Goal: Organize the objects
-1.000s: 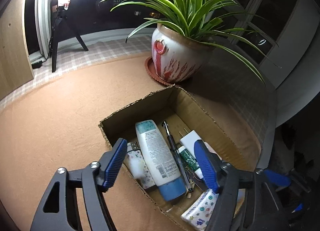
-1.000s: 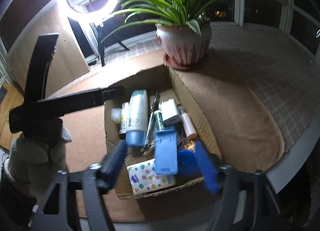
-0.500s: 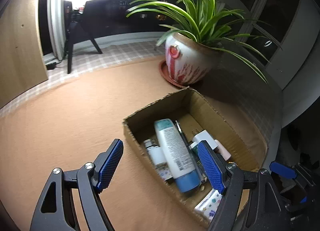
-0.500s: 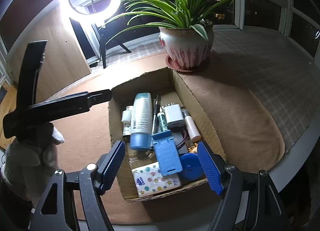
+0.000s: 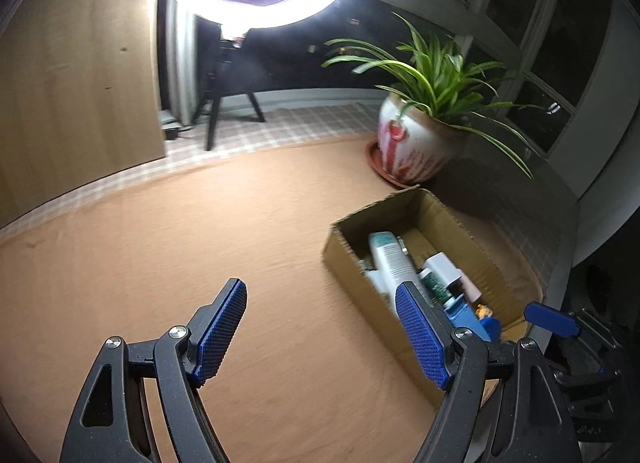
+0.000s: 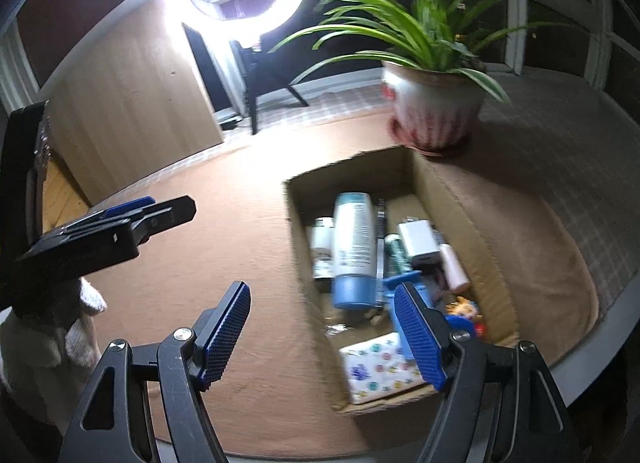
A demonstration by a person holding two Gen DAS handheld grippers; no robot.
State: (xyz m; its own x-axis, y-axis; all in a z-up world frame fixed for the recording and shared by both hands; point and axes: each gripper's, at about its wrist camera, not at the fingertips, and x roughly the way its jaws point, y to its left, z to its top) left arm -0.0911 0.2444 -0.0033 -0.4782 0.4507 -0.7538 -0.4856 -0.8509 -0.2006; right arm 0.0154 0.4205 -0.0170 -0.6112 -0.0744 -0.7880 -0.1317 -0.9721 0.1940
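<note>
Both tongs have backed off the cardboard box (image 6: 452, 199) in the last second: a second ago the left tongs (image 5: 322, 331) sat right over the blue-capped bottle (image 6: 354, 247), now they hang over bare orange bench (image 5: 168, 231) with the box off to their right. Right tongs (image 6: 322, 333) shifted the same way, box now under the right pad only. Both sets wide apart, nothing between the pads; the left opened slightly during the pull-back. Contents are in the box: bottle, white charger (image 6: 418, 241), patterned tissue pack (image 6: 380, 367), blue bits near the front wall. Box sits on the bench just in front of the potted plant (image 6: 432, 103). My read: sorting is done or nearly so, both hands retreating empty.
</note>
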